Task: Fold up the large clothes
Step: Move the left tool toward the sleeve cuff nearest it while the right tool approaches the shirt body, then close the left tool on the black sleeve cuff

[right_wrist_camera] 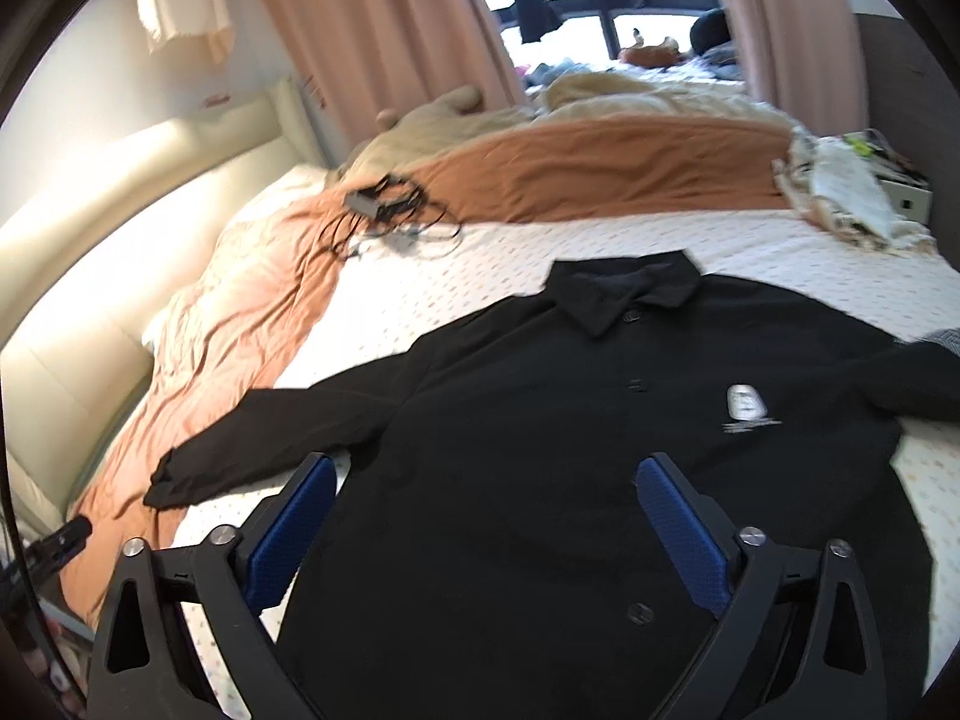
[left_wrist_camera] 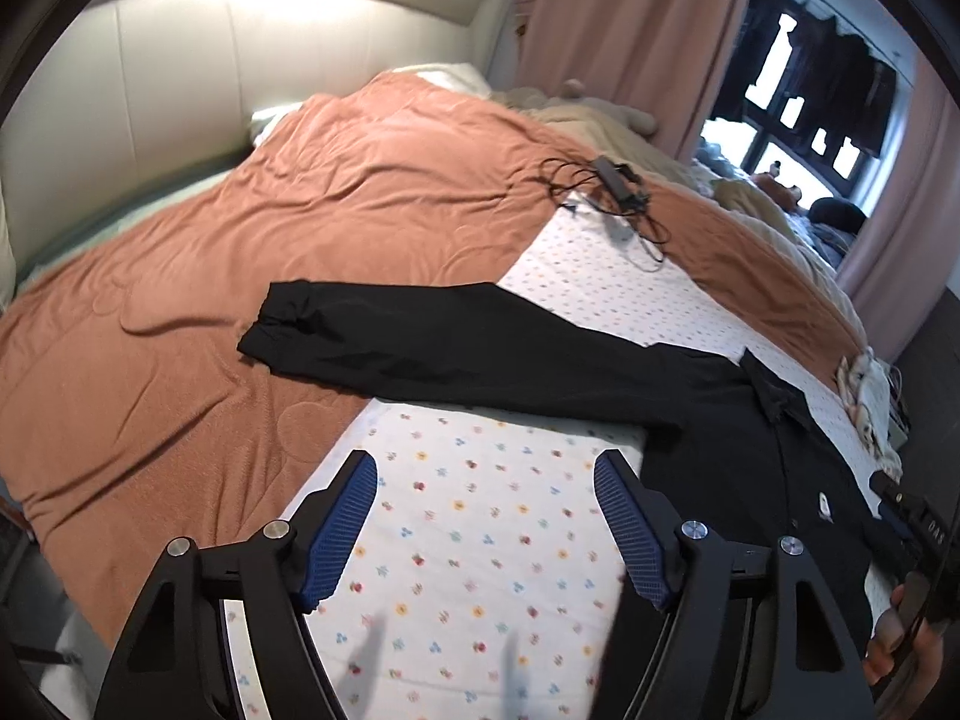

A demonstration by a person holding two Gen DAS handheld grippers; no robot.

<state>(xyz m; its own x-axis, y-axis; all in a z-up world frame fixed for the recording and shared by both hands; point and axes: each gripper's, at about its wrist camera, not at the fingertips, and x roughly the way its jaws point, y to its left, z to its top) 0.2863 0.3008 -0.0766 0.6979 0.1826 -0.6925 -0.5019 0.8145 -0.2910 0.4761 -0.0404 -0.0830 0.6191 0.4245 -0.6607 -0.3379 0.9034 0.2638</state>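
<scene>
Bed (left_wrist_camera: 180,312) fills both views: an orange blanket (left_wrist_camera: 372,180) covers its upper and left part, and a white sheet (left_wrist_camera: 480,540) with small coloured dots lies bare in the lower centre. Padded cream headboard (left_wrist_camera: 120,90) at upper left; pink curtains (left_wrist_camera: 630,30) at top, with a bright window (right_wrist_camera: 600,12) between them and dark clothes hanging in front of the glass. A tangle of black cables (left_wrist_camera: 606,192) with a small grey box lies where blanket meets sheet, upper centre. Beige bedding (right_wrist_camera: 630,96) is heaped near the window. The black shirt (right_wrist_camera: 540,450) lies flat, front up and buttoned, collar toward the top of the right wrist frame, a white chest logo at right; one sleeve (left_wrist_camera: 420,336) stretches left across the sheet onto the blanket. Left gripper (left_wrist_camera: 486,516) is spread above bare sheet just left of the shirt's body, nothing between its blue pads. Right gripper (right_wrist_camera: 486,516) is spread wide above the shirt's lower front; contact with the cloth cannot be judged. The right wrist view is motion-blurred. The shirt's other sleeve is cut off at the right edge, its hem is hidden behind the gripper, and a pale crumpled heap (right_wrist_camera: 840,192) at upper right is unidentifiable.
</scene>
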